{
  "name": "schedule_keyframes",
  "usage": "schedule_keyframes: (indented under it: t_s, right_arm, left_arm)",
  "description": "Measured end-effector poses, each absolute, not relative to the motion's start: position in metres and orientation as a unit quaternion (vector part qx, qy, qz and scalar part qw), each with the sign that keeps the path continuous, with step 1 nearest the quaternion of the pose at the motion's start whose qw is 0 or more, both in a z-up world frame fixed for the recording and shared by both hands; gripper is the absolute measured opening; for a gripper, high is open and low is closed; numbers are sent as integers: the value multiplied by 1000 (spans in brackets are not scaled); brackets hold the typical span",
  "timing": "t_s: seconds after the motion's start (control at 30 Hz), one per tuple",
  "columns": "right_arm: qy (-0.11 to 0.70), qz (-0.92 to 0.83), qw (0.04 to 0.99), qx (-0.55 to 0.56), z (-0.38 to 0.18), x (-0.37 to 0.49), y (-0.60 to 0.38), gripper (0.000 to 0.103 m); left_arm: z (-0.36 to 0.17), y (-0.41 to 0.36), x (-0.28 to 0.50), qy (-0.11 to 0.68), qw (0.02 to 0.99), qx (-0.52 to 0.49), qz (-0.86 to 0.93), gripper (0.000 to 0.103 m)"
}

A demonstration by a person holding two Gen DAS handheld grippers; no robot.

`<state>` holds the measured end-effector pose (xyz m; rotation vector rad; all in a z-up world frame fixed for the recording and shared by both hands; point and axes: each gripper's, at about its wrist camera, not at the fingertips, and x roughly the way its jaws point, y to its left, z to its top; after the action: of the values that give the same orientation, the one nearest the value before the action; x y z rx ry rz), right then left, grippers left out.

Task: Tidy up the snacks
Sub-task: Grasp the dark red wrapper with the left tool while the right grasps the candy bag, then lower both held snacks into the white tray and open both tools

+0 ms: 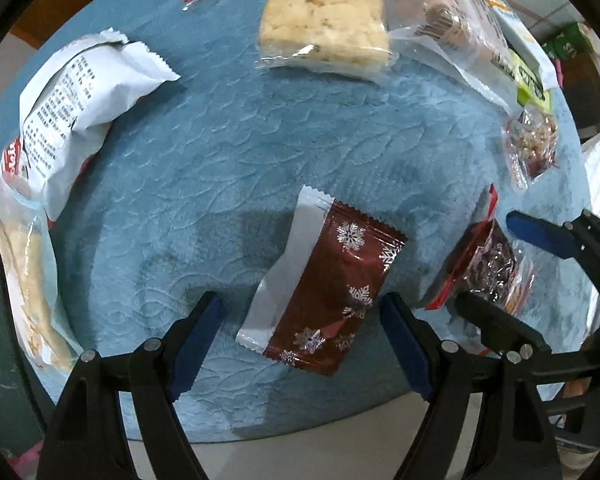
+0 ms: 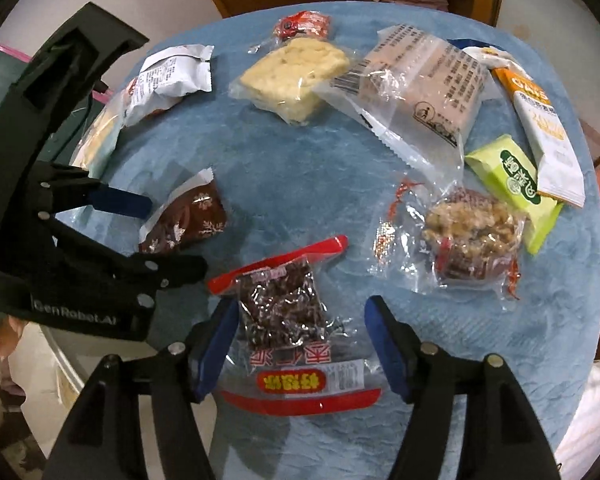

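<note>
A dark red packet with silver snowflakes lies on the blue cloth, between the fingers of my left gripper. That gripper points down at it and is open, its pads beside the packet's ends. A clear packet with red edges and dark pieces inside lies between the fingers of my right gripper, which is open too, with a gap at the right pad. In the right wrist view the left gripper stands over the snowflake packet. The left wrist view shows the right gripper over the red-edged packet.
On the round blue-covered table lie several more snacks: a pale crumbly square, a white printed packet, a clear-wrapped brown cake, a nut cluster, a green packet. The table's near edge runs just behind the grippers.
</note>
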<state>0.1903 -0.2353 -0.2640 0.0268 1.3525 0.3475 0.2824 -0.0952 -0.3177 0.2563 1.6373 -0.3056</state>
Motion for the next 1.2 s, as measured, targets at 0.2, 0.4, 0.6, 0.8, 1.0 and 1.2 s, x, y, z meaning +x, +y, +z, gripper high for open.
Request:
schedule_keyframes:
  t_s: [0.2,0.4,0.6,0.8,1.0,1.2]
  right_arm:
    - [621,138,772,10,-265,191,-225,57]
    - [619,119,775,33,-260,183,-227,46]
    - [590,84,801,52,-236,174,-239,45]
    - [535,50,841,70,-177,157,-267,45]
    - [462,74,879,92,-96,120,-267,45]
    - [402,141,902,74,-44,66,-222,46]
  left_arm:
    - [-316,-103,281,712,680,120,-129,65]
    - [-298,-100,271,685,708,107,-137,35]
    - [-259,-92,261,639,753,94,-129,31]
    - [-181,-77,230,561,814,89,-121,30]
    - [-112,-39,179,502,855,50,-121,31]
    - [-74,3,118,459,880,14,-120,31]
